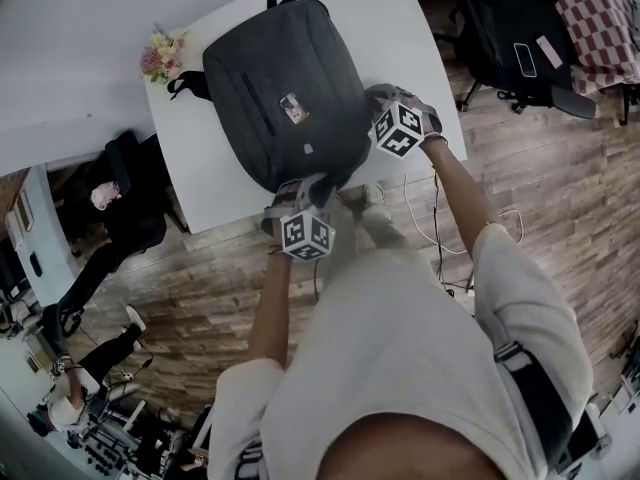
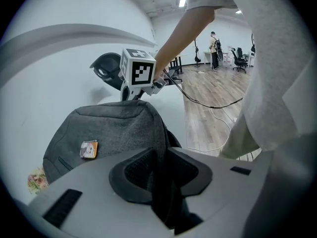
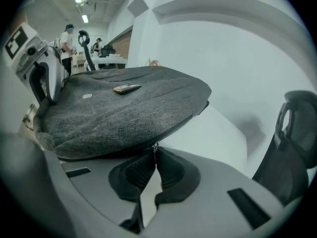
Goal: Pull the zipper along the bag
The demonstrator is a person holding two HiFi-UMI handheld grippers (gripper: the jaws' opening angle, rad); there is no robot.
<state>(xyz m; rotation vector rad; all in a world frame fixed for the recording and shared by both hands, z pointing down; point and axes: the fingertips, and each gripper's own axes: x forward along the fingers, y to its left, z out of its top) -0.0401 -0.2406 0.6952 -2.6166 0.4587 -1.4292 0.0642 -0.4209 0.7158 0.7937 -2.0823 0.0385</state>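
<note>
while my left gripper (image 2: 159,171) clamps the bag's (image 1: 285,88) near edge to steady it on the table (image 1: 420,28), my right gripper (image 3: 154,158) is pinched shut on the zipper pull (image 3: 155,147) at the side seam, ready to draw.

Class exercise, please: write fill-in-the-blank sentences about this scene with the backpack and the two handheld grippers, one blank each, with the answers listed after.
1. The dark backpack lies on a ____ table.
2. The right gripper pinches the zipper pull in its ____.
3. The left gripper is clamped on the fabric of the ____.
4. In the head view, the flowers stand at the table's corner, to the ____ of the backpack.

Missing words: white; jaws; backpack; left.
</note>
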